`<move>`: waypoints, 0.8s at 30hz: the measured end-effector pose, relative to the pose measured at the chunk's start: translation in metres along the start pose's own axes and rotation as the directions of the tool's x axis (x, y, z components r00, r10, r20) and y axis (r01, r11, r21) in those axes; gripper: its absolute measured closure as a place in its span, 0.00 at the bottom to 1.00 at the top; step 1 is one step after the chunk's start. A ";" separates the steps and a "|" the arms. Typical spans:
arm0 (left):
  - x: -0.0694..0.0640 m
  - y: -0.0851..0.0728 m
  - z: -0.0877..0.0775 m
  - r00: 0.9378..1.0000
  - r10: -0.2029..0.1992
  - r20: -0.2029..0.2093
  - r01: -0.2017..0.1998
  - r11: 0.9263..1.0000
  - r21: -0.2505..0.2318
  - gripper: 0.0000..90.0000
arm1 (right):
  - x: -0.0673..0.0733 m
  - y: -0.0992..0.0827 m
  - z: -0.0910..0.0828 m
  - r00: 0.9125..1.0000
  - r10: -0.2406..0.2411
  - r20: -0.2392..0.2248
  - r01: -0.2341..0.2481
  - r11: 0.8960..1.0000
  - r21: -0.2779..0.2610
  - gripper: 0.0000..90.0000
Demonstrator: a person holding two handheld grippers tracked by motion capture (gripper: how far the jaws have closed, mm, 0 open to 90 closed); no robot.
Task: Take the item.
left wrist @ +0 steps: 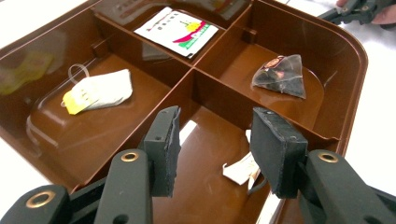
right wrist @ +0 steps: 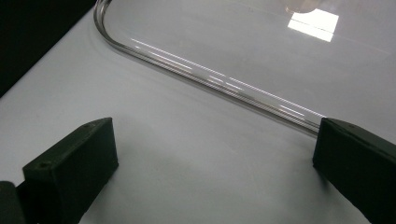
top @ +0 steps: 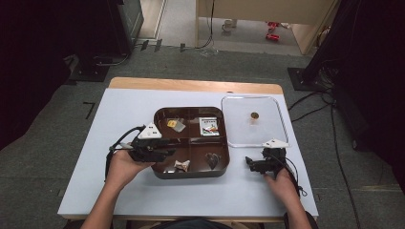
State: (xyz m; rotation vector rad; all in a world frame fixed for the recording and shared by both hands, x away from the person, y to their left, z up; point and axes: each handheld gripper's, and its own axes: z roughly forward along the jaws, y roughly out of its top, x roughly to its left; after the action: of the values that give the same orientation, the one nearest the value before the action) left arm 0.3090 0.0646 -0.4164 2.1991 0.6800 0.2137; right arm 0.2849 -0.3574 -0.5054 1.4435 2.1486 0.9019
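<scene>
White tabletop point(top: 143, 191), brown four-compartment tray point(top: 160, 169) at centre, clear lid point(top: 279, 109) just to its right. Left gripper point(left wrist: 215, 149) hangs over the tray's near compartment, jaws parted with nothing between them, a crumpled tea bag point(left wrist: 240, 170) below. Right gripper point(right wrist: 215, 168) sits low over bare table beside the lid's rim, jaws wide apart, empty.

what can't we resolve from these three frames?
- Small folded packet in the tray's near compartment: left gripper view, partly behind the open left gripper; its print is unreadable.
- Yellowish item in the brown tray: left gripper view, blurred by glare.
- Round brown piece on the clear lid: high view, too small to identify.
- Clear lid: right gripper view, cut off by the top and right edges, beyond the open right gripper.
</scene>
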 end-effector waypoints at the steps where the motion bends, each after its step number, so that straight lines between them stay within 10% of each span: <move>1: -0.001 0.000 0.002 1.000 0.005 0.004 -0.005 1.000 0.003 0.59 | 0.000 0.000 0.000 1.000 0.000 0.000 0.000 1.000 0.000 0.00; 24: -0.015 -0.004 0.034 0.986 0.137 0.092 -0.152 0.971 0.183 0.61 | 0.000 0.000 0.000 1.000 -0.002 0.001 0.002 1.000 0.000 0.00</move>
State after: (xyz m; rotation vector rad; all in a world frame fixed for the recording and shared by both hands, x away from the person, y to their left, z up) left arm 0.3071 0.0363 -0.4414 2.4288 0.5149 0.1404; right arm 0.2848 -0.3573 -0.5054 1.4411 2.1485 0.9006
